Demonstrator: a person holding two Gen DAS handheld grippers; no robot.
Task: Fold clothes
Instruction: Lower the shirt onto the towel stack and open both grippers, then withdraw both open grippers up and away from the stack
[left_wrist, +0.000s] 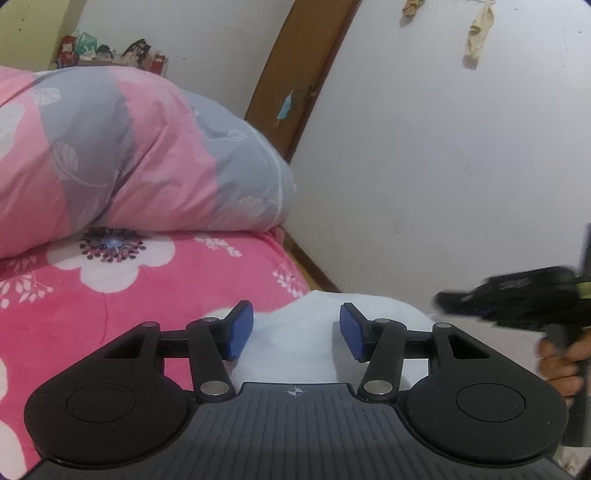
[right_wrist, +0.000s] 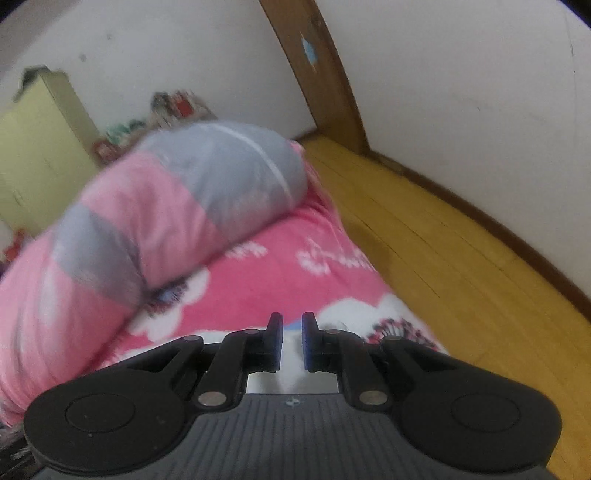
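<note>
We hold our left gripper half open over the white garment on the bed, near the rolled quilt; our right gripper is nearly closed, apparently pinching white cloth. We should keep both edges level and taut, we judge.

white garment: 1 | rolled quilt: 1 | flowered blanket: 1 | grippers: 2

- My left wrist view sits low over the pink floral bedspread, looking along it toward the rolled quilt (close ahead).
- My right wrist view tilts down more, quilt left of centre.
- Both share quilt, bedspread and white wall.
</note>
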